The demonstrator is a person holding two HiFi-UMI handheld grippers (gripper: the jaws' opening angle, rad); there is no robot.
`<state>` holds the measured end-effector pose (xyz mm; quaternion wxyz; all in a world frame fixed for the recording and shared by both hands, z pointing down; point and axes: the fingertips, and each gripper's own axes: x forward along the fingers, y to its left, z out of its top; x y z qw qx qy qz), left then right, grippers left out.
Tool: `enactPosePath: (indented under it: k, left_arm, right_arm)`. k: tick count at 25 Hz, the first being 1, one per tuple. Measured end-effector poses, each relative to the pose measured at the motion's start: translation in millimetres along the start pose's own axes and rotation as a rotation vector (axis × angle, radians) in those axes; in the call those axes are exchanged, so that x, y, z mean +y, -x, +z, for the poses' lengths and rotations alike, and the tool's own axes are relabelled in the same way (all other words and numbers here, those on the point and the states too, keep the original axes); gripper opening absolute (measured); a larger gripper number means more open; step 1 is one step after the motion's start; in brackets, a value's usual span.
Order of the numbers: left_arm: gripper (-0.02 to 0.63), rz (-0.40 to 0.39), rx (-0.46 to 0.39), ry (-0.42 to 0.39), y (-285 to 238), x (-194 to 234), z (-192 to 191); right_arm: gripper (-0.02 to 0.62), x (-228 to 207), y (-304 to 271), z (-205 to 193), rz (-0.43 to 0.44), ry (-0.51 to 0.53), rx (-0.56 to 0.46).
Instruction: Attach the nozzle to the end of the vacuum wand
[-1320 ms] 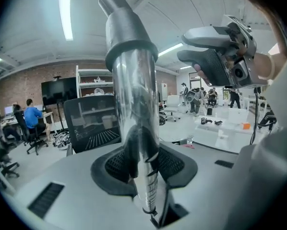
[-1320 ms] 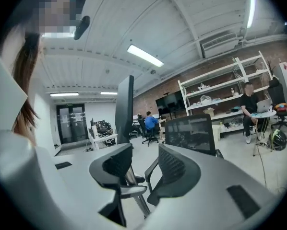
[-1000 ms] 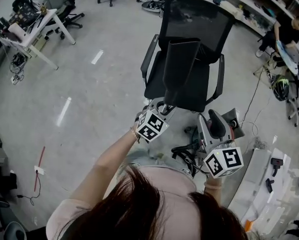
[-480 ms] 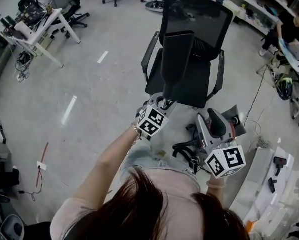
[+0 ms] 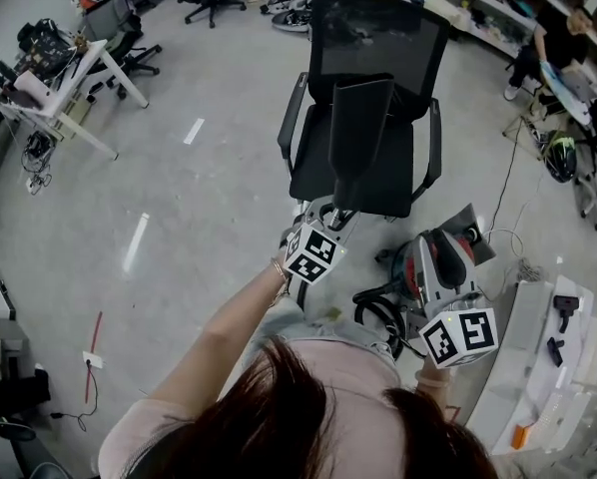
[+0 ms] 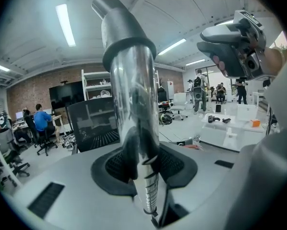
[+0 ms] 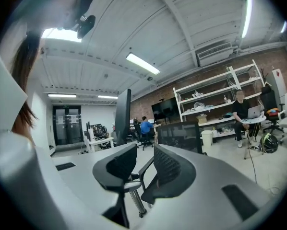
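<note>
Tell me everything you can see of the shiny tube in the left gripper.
The tube looks like polished silver metal and mirrors the room. A grey, plastic-looking collar rings its upper part. Above that, a narrower grey end leans to the left. The tube stands nearly upright, tilted slightly, in the left gripper, whose black pads clamp its lower part. No other contact shows in this view.

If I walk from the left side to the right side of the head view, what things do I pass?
White desk → left gripper, clamped on the tube → vacuum cleaner → helmet.
</note>
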<state>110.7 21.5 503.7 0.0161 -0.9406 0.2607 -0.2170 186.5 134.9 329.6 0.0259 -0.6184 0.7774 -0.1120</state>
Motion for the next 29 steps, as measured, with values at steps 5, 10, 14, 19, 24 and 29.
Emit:
enactPosePath:
  k: [5, 10, 14, 19, 24, 29]
  left_arm:
    - [0.135, -0.025, -0.005, -0.005, 5, 5, 1]
    - [0.135, -0.049, -0.009, -0.005, 12, 8, -2]
    - [0.135, -0.054, -0.009, -0.004, 13, 11, -3]
    - [0.135, -0.060, -0.007, -0.009, 11, 12, -2]
    - [0.135, -0.069, -0.009, -0.011, 14, 9, -1]
    - [0.135, -0.070, -0.010, -0.019, 12, 7, 1]
  right_arm:
    - [0.103, 17, -6, 6, -0.060, -0.022, -0.009]
    - [0.095, 35, -10, 6, -0.081, -0.019, -0.007]
    - [0.092, 40, -10, 6, -0.097, -0.024, -0.006]
    - [0.091, 41, -6, 9, -0.125, -0.024, -0.023]
    - [0.091, 45, -1, 11, -0.149, -0.035, -0.037]
    - [0.091, 44, 5, 13, -0.161, -0.034, -0.061]
